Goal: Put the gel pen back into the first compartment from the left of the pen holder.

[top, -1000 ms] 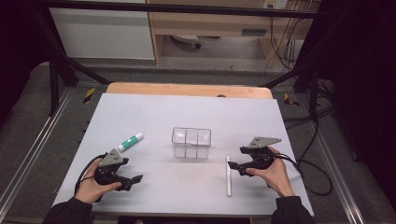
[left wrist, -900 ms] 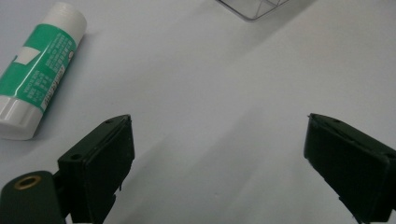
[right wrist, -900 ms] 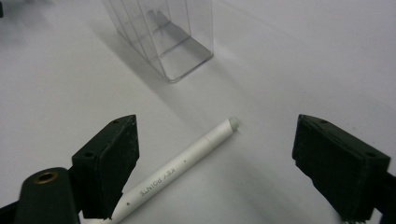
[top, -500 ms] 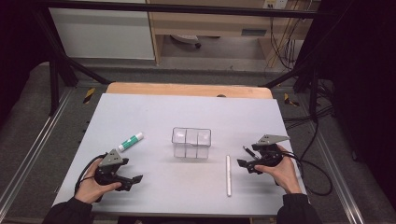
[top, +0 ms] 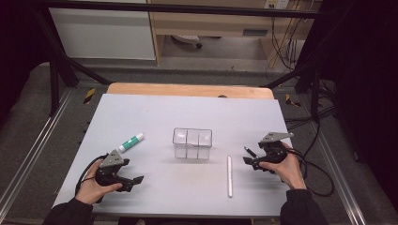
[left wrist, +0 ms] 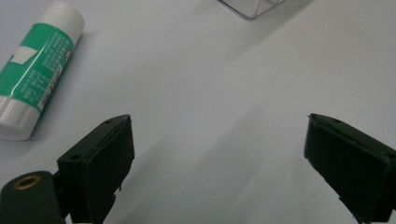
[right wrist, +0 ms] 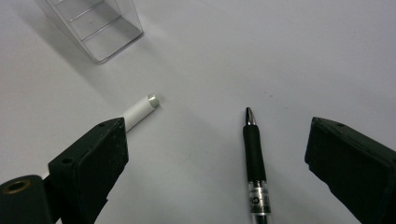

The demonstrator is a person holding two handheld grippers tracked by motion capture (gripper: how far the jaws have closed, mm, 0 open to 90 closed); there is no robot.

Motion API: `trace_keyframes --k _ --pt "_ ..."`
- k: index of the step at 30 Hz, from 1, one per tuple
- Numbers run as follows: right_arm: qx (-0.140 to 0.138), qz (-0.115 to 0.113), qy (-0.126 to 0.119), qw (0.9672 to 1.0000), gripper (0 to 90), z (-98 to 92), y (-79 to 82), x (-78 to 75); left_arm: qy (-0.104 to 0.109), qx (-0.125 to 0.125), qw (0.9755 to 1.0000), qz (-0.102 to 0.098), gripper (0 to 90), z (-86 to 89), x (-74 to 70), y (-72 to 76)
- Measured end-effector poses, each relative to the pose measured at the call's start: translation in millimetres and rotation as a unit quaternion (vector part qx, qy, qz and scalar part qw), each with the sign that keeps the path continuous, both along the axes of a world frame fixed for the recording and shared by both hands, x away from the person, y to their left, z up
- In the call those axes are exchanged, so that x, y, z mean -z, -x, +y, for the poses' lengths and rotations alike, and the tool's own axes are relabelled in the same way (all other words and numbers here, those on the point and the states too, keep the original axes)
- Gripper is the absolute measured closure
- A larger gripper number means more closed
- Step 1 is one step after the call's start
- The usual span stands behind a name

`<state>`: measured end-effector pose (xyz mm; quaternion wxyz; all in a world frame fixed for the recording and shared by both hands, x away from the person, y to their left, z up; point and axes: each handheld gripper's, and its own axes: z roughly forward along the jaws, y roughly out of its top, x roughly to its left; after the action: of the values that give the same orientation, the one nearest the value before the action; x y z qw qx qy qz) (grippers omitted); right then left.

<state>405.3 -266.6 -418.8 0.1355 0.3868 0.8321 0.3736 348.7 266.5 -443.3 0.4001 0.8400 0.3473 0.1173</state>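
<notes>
A black pen (right wrist: 254, 154) lies on the table between the wide-apart jaws of my right gripper (right wrist: 219, 158), touching neither jaw. In the high view the pen (top: 250, 151) sits just in front of the right gripper (top: 249, 158), which is open. A white stick (top: 229, 176) lies to its left, and its end (right wrist: 140, 109) shows beside the left jaw. My left gripper (top: 136, 180) rests open at the near left with nothing between its jaws (left wrist: 219, 154). A green and white glue stick (left wrist: 37, 70) lies ahead of it to the left (top: 131, 142).
A clear plastic box (top: 192, 143) with three compartments stands in the middle of the grey table top (top: 187, 112). Its corner shows at the top of both gripper views (right wrist: 93, 25) (left wrist: 257, 7). A cable (top: 319, 187) trails off the table's right edge.
My right gripper has shifted a little to the right, away from the white stick, and the black pen now shows in front of it. The left gripper has stayed put.
</notes>
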Motion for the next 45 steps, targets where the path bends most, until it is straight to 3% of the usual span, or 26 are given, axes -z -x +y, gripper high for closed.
trace_keyframes --k 8,15,17,19,22,24,31,39,45 --pt "0.004 0.009 0.022 0.9997 8.5 -2.4 -10.3 3.1 0.001 0.0 1.0 0.001 8.3 0.5 0.4 0.3" --pt "-0.001 0.029 0.037 0.9989 20.5 -4.0 -17.2 5.1 -0.001 0.001 1.0 0.003 8.4 -0.9 1.4 0.3" --pt "-0.017 0.027 0.05 0.9982 29.9 -5.2 -19.5 6.1 -0.002 0.002 1.0 0.003 8.4 -1.7 1.6 0.1" --pt "-0.02 0.024 0.05 0.9983 32.6 -5.4 -20.1 7.0 -0.002 0.001 1.0 0.003 8.4 -1.6 1.6 0.2" --pt "-0.02 0.038 0.052 0.9977 38.9 -5.7 -22.8 9.5 -0.002 0.001 1.0 0.003 8.4 -1.5 1.3 0.3" --pt "-0.033 0.037 0.061 0.9969 47.8 -4.4 -25.8 11.3 -0.003 0.001 1.0 0.002 8.3 -1.7 0.8 0.6" --pt "-0.041 0.051 0.082 0.9945 61.9 -1.7 -31.2 12.8 -0.003 0.001 1.0 0.003 8.4 -2.2 1.6 0.3" --pt "-0.035 0.06 0.089 0.9936 72.2 0.3 -33.9 13.0 -0.002 0.001 1.0 0.003 8.4 -1.5 1.3 0.4" --pt "-0.037 0.064 0.098 0.9924 73.3 2.3 -36.4 13.0 -0.003 0.0 1.0 0.003 8.4 -1.1 1.3 0.2"
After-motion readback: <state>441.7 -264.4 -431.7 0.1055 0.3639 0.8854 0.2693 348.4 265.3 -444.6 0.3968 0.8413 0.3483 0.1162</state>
